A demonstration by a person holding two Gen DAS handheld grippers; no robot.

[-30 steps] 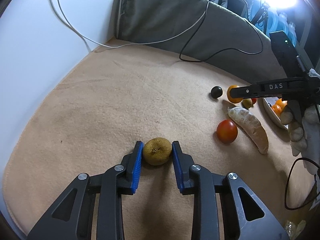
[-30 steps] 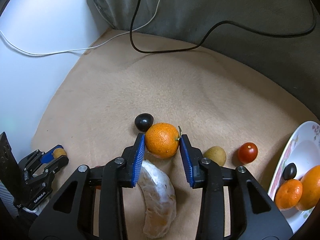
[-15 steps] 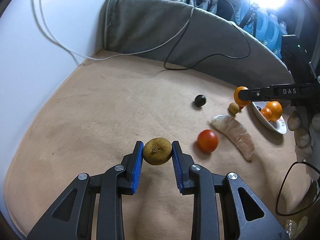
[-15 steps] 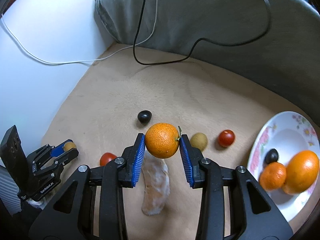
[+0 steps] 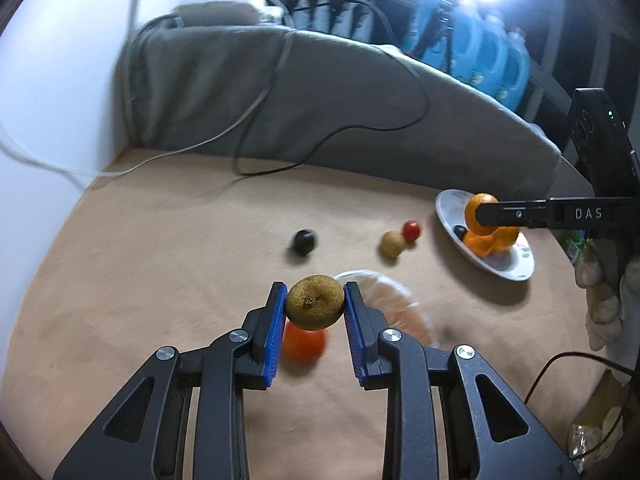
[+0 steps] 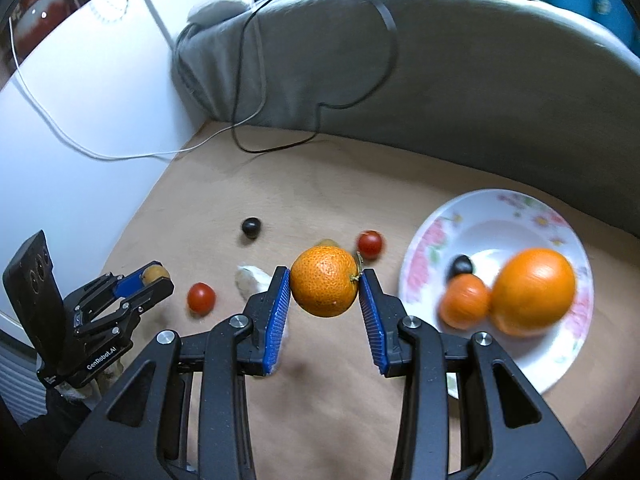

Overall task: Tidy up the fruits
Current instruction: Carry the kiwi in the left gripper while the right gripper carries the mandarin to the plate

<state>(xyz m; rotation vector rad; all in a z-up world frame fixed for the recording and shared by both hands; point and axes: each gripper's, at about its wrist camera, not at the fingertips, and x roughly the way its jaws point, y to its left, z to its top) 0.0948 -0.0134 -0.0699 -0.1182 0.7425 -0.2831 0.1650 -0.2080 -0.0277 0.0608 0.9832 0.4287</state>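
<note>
Within the last second both fruits had left the surface [image 5: 140, 264]: the left gripper [image 5: 315, 307] had lifted the brown fruit [image 5: 315, 307] it was clenched on, and the right gripper [image 6: 325, 286] had raised its mandarin [image 6: 325, 286] and carried it toward the plate [image 6: 500, 216]. That likely meant two pickups were done, with delivery to the plate left.

The left gripper angled down over the tan surface, its fruit hanging above a tomato [image 5: 304, 342] and beside the peeled segment [image 5: 384, 292]. The right gripper pointed down more steeply, its mandarin in the air just left of the plate, which already held an orange [image 6: 534, 290], a small mandarin [image 6: 466, 306] and a dark fruit [image 6: 460, 266]. A black fruit [image 5: 304, 241], a yellowish one [image 5: 392, 244] and a second tomato [image 5: 411, 230] lay loose.
</note>
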